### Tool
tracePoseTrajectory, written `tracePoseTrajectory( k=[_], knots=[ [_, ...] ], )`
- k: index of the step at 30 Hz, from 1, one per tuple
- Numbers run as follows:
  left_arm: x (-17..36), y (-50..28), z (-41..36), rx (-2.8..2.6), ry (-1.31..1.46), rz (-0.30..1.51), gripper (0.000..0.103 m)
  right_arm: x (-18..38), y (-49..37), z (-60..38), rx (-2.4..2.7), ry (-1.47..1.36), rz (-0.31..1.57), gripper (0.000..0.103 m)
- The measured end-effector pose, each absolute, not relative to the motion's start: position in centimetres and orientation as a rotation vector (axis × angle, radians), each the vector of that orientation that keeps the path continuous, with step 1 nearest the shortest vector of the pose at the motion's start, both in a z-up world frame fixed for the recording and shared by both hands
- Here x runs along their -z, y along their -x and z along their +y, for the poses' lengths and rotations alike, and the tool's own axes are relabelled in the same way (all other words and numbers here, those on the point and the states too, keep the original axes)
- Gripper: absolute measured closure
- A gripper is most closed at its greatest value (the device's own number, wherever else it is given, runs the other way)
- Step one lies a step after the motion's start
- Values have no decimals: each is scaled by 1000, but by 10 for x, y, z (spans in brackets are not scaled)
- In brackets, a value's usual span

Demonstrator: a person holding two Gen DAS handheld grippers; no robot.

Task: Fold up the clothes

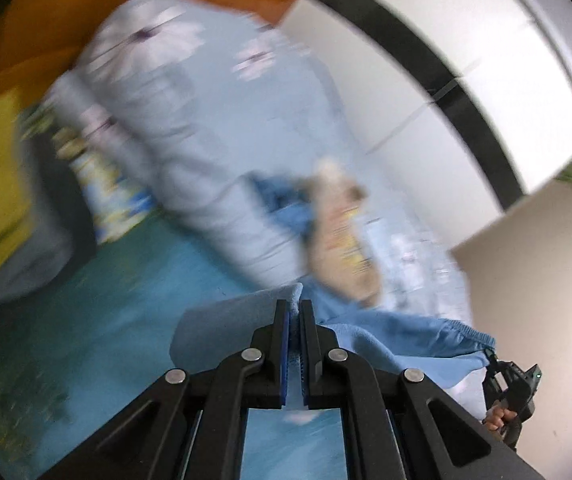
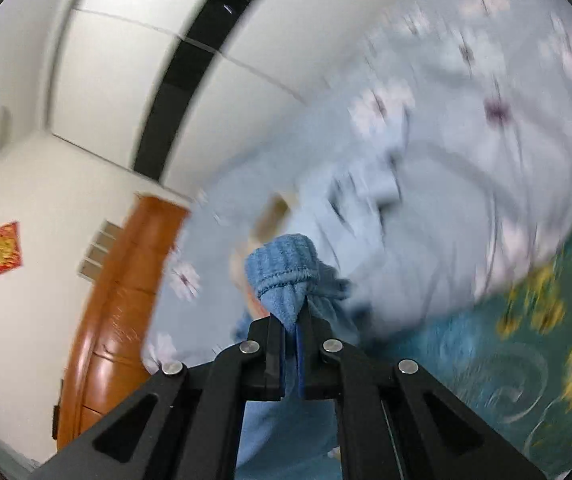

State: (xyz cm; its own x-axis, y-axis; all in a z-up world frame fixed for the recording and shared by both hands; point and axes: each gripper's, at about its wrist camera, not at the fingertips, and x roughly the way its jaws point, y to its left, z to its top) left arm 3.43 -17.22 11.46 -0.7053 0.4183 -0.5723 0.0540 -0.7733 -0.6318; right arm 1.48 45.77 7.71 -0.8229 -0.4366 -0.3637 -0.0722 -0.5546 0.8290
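A light blue fleece garment (image 1: 398, 336) hangs stretched between my two grippers above the bed. My left gripper (image 1: 295, 312) is shut on one edge of it; cloth shows between the pads. In the left wrist view the garment's ribbed hem runs right to my right gripper (image 1: 504, 376), seen small at the lower right. In the right wrist view my right gripper (image 2: 291, 320) is shut on the garment's ribbed cuff (image 2: 284, 264), which bunches up above the fingertips. Both views are blurred by motion.
A pale blue quilt with flower print (image 1: 190, 120) is heaped on the teal patterned bed sheet (image 1: 126, 300). A tan cloth item (image 1: 342, 240) lies by the quilt. A wooden headboard (image 2: 114, 312) and white wall with a black stripe (image 2: 190, 68) stand behind.
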Motion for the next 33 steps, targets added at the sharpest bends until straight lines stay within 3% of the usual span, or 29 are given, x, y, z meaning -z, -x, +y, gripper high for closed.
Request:
tracePoseTrajectory(
  k=[4, 7, 16, 20, 31, 33],
  knots=[
    [-130, -31, -148, -2500, 977, -891, 98, -123, -68, 493, 2557, -664, -1272, 100],
    [-86, -35, -129, -2458, 1090, -837, 98, -139, -109, 513, 2618, -617, -1215, 100],
    [95, -77, -154, -2261, 1620, -825, 98, 38, -202, 502, 2509, -1215, -1430, 99],
    [112, -101, -174, -2283, 1665, -747, 98, 103, -234, 493, 2408, -1405, -1546, 99],
    [120, -123, -207, -2332, 1666, -742, 97, 133, -258, 495, 2385, -1524, -1538, 99],
    [114, -108, -199, -2326, 1628, -774, 91, 132, -257, 494, 2388, -1534, -1529, 99]
  ],
)
